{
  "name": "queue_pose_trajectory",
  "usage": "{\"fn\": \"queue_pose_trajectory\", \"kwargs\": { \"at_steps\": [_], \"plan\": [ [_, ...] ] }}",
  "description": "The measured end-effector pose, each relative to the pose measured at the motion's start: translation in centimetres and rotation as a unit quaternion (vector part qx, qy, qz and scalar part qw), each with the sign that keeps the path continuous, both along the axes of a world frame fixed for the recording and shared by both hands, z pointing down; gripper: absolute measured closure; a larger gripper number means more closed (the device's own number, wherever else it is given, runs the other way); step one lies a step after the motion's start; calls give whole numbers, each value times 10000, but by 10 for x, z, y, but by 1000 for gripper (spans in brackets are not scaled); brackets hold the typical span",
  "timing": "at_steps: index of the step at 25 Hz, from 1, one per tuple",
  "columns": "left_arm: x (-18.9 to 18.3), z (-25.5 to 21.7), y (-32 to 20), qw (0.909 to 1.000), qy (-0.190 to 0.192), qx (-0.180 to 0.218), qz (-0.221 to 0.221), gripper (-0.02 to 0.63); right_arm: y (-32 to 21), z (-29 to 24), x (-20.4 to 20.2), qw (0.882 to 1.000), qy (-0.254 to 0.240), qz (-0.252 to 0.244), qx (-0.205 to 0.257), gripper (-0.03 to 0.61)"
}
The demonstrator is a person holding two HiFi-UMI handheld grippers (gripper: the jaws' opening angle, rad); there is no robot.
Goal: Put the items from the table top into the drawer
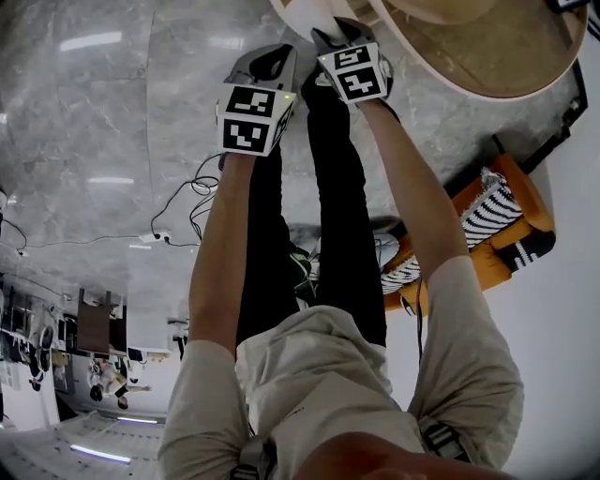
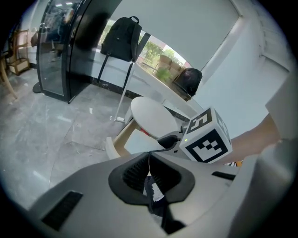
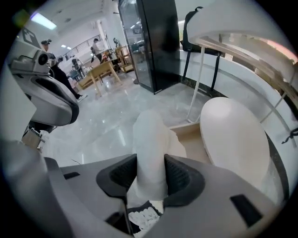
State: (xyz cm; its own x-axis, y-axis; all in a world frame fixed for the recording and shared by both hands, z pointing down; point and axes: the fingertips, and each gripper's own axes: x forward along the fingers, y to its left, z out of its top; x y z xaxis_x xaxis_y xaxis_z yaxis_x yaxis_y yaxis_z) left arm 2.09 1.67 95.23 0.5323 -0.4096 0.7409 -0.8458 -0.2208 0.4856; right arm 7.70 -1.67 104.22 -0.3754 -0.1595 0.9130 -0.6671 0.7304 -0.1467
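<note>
A grey marble floor (image 1: 112, 141) fills most of the head view. The round table (image 1: 487, 89), tan inside a pale rim, sits at the top right.

Below the table's edge, the right gripper view shows a white oval top (image 3: 235, 139). A tan-walled drawer (image 3: 192, 134) stands open just beside it. The left gripper view shows the same drawer (image 2: 122, 139) beyond the claws.

Both arms reach out side by side, with the left claw (image 1: 272, 61) near the right claw (image 1: 337, 33).

In its own view the left claw (image 2: 149, 165) has its pads pressed together with nothing between them.

The right claw (image 3: 150, 172) stands partly open and is clamped on a white roll (image 3: 150, 135). The pads press on the roll's near end from both sides.

The roll sticks out past the claw tips, and its far end overlaps the drawer's near corner in that view. Its height above the drawer cannot be judged.

In the head view the roll (image 1: 307, 13) shows as a white patch at the top edge, past the right claw.
</note>
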Motion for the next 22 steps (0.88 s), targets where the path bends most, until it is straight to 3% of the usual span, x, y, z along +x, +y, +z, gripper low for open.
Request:
{"fn": "queue_pose_trajectory", "kwargs": {
  "at_steps": [6,7,9,15,22],
  "plan": [
    [18,19,3,9998,111,-50,164,592,-16,21,13,9996,18,242,168,385],
    [19,21,3,9997,88,-48,201,592,-19,23,14,9994,-34,311,164,370],
    [19,23,2,9997,51,-61,245,592,-22,26,13,9987,-157,472,74,275],
    [32,15,3,9993,-19,-55,367,592,-16,18,28,9961,-263,842,4,275],
    [37,-5,-1,9993,-165,-147,309,592,7,-12,37,9957,-310,842,-218,275]
  ]
}}
